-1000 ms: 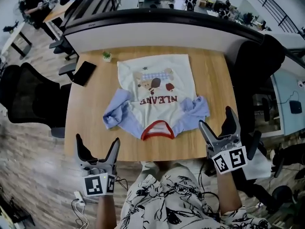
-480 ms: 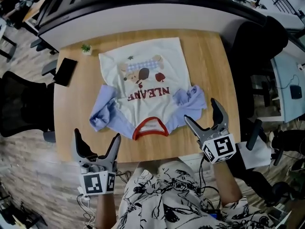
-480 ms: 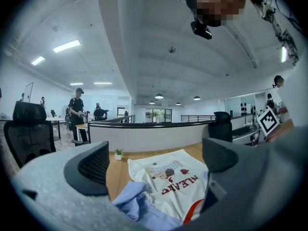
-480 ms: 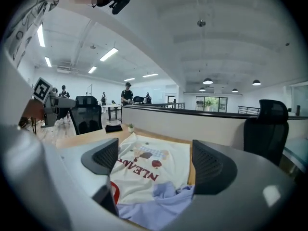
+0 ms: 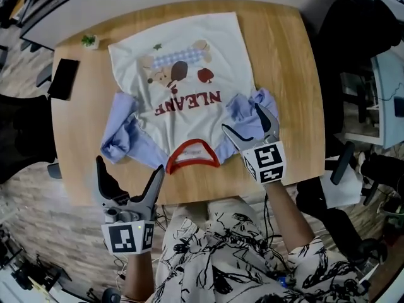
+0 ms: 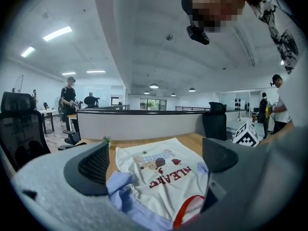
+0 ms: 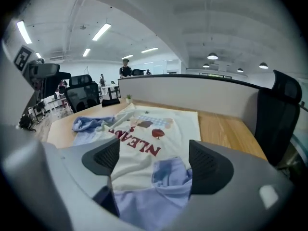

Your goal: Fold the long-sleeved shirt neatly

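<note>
We work at a pale wooden surface (image 5: 287,62) in an open office; a black phone (image 5: 64,79) and a tiny potted plant (image 5: 89,41) sit far left. The cream long-sleeved shirt (image 5: 183,87) lies flat at mid-surface. Our left claw (image 5: 130,164) gapes empty at the near edge. Our right claw (image 5: 241,117), wide but just closing slightly, straddles a crumpled blue sleeve (image 5: 265,100) without pinching it.

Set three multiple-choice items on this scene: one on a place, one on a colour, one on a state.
1. Where is the phone? A on the table, left of the shirt; B under the shirt; C in a claw.
2. What colour is the shirt's collar? A green; B red; C black.
3. How is the left claw? A shut on the collar; B shut, empty; C open, empty.
Key: A, it lies on bare wood; B, the rim is red; C, its jaws stand apart, holding nothing.
</note>
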Available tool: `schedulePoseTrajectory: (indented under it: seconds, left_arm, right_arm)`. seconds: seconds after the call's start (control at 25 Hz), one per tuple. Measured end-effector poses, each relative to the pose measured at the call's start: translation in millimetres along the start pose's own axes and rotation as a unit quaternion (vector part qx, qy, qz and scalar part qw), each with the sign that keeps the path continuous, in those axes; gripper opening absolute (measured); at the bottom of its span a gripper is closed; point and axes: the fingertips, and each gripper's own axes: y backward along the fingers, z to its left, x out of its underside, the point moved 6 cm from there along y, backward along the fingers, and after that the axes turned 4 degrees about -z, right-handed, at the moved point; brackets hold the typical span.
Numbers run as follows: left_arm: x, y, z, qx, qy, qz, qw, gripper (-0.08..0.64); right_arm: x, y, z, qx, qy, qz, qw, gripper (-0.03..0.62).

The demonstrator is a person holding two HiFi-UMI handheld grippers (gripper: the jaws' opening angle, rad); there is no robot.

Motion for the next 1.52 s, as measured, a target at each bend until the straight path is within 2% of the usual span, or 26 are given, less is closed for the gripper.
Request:
schedulePoseTrajectory:
  seconds: [0.24, 0.44, 0.6, 0.68, 0.8, 0.88, 1.12, 1.32, 1.52]
  left_arm:
    - [25.9, -19.2, 5.9, -0.005, 0.001, 0.020, 0.9998, 0.595]
    - [56.8, -32.8, 33.6, -0.033, 0.008, 0.048, 0.9983, 0.595]
    - [69.4, -32.6, 43.8, -0.042, 0.009, 0.057, 0.9974, 0.595]
    - [75.7, -32.9, 44.0, -0.041, 0.011, 0.062, 0.9972, 0.595]
    - [80.2, -32.7, 42.5, -0.040, 0.015, 0.066, 0.9969, 0.595]
    - [80.4, -33.9, 40.7, -0.036, 0.016, 0.067, 0.9970, 0.595]
    - [67.9, -38.4, 34.6, -0.032, 0.006, 0.060, 0.9977, 0.595]
    - [46.7, -32.8, 29.5, -0.042, 0.002, 0.047, 0.9980, 0.595]
    - [39.6, -34.9, 30.1, -0.015, -0.003, 0.030, 0.9994, 0.595]
  right_arm:
    - [33.5, -44.2, -3.9, 0.009, -0.018, 0.059, 0.998, 0.410]
    - [58.0, -67.4, -7.6, 0.015, -0.030, 0.102, 0.994, 0.369]
    - [74.8, -80.2, -9.6, 0.033, -0.031, 0.132, 0.990, 0.308]
    - [78.9, -82.2, -12.5, 0.050, -0.030, 0.135, 0.989, 0.240]
    - [76.7, -79.5, -16.7, 0.067, -0.040, 0.119, 0.990, 0.138]
    - [73.8, -76.0, -19.7, 0.075, -0.043, 0.110, 0.990, 0.044]
    - [46.5, -46.8, -29.6, 0.086, -0.061, 0.067, 0.992, 0.031]
    - [-3.4, 10.9, -24.0, 0.082, -0.063, 0.000, 0.995, 0.029]
    - [-57.7, 58.5, -21.0, 0.079, -0.080, -0.074, 0.991, 0.029]
